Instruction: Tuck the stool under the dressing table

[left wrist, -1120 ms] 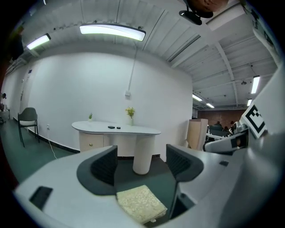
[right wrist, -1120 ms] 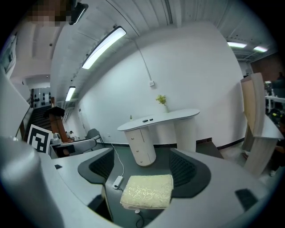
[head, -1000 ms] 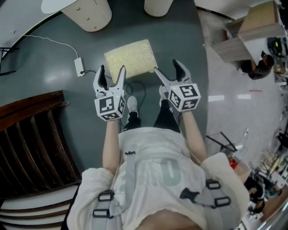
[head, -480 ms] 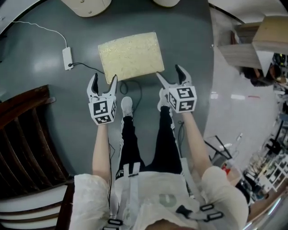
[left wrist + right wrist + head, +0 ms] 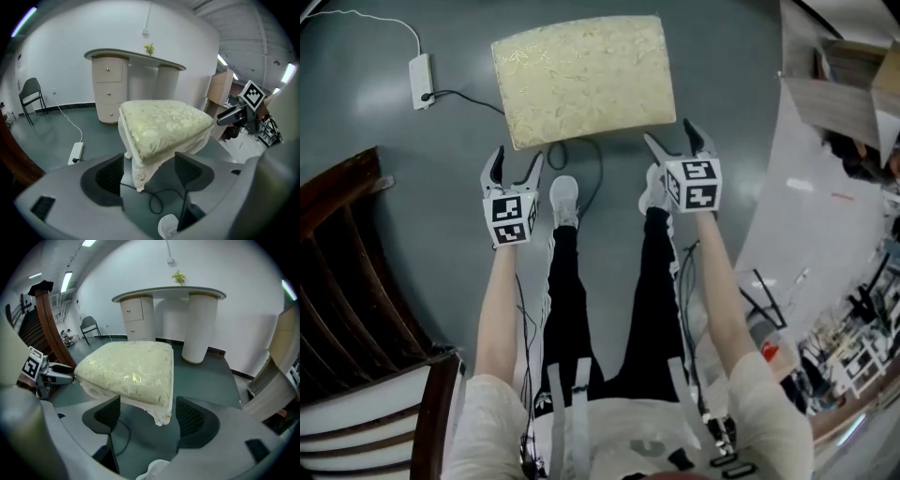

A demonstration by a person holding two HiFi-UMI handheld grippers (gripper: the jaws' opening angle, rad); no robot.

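Note:
The stool [image 5: 581,75], with a cream patterned cushion and white carved legs, stands on the grey floor in front of me. My left gripper [image 5: 517,159] is open just short of the stool's near left corner. In the left gripper view that corner and its leg [image 5: 140,164] show between the jaws of my left gripper [image 5: 150,171]. My right gripper [image 5: 669,136] is open at the near right corner, which hangs in the gap of my right gripper [image 5: 147,416]. Neither clamps the stool [image 5: 129,369]. The cream dressing table [image 5: 133,58] stands beyond the stool, against the white wall.
A white power strip [image 5: 420,67] and a black cable [image 5: 581,178] lie on the floor near the stool. My shoes [image 5: 564,199] stand just behind the grippers. Dark wooden furniture [image 5: 347,281] is at the left, shelves and boxes [image 5: 834,94] at the right. A folding chair [image 5: 30,93] stands by the wall.
I have stepped toward the stool, which now looks larger and closer. Both grippers have spread apart and reached its two near corners, still open.

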